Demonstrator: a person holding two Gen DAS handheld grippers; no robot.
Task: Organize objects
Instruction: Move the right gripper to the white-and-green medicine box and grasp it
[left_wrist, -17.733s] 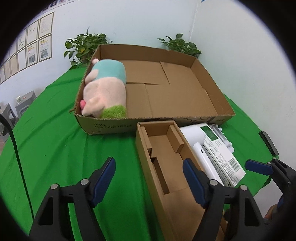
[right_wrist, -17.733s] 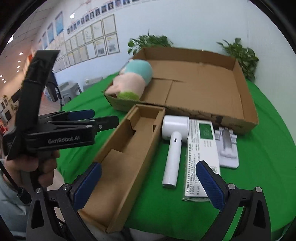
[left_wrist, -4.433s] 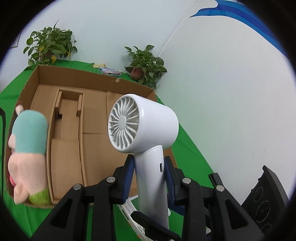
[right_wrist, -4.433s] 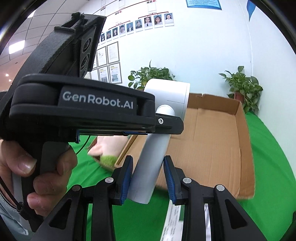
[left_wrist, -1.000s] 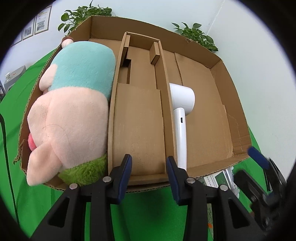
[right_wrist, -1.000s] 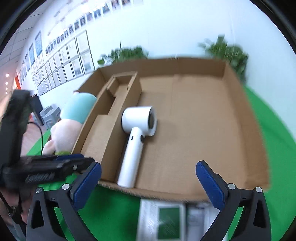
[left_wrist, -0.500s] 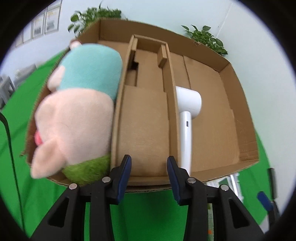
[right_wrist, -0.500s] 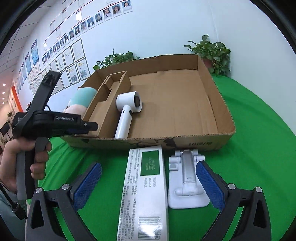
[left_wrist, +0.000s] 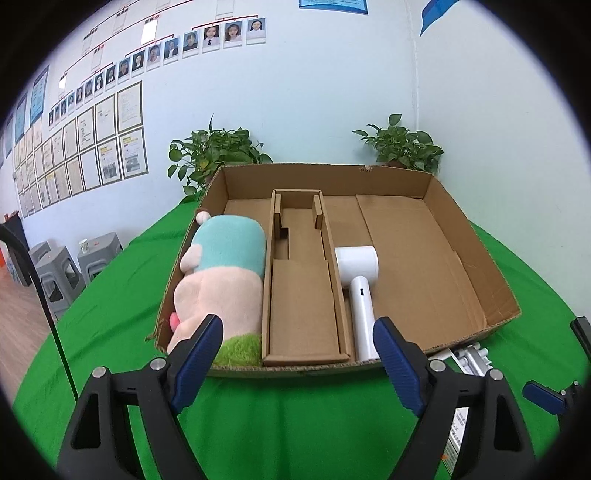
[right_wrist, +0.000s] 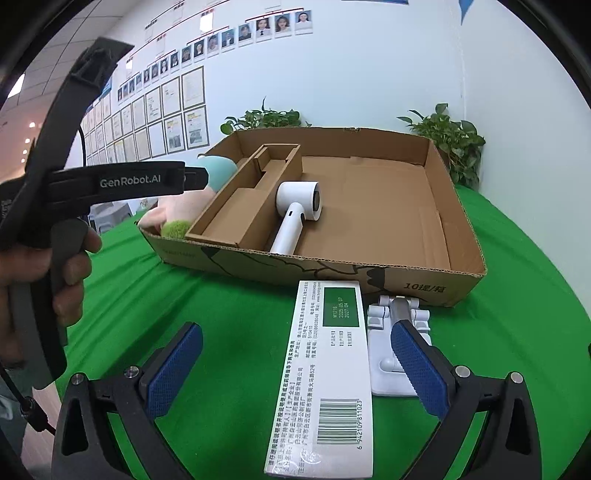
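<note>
While both grippers hang over the near edge of the green table (left_wrist: 110, 295), neither holds anything: left gripper (left_wrist: 297, 350) jaws spread wide, right gripper (right_wrist: 291, 365) likewise. Box (left_wrist: 476, 258), left to right: plush (left_wrist: 221, 273) against the left wall, insert (left_wrist: 303, 291) touching it, white dryer (left_wrist: 360, 280) flat beside the insert, handle toward the near wall. Right half of the box floor bare cardboard. Outside, just before the near wall: carton (right_wrist: 328, 362), white with green label and barcode, between the right jaws; white stand (right_wrist: 391, 343) touching its right side.
</note>
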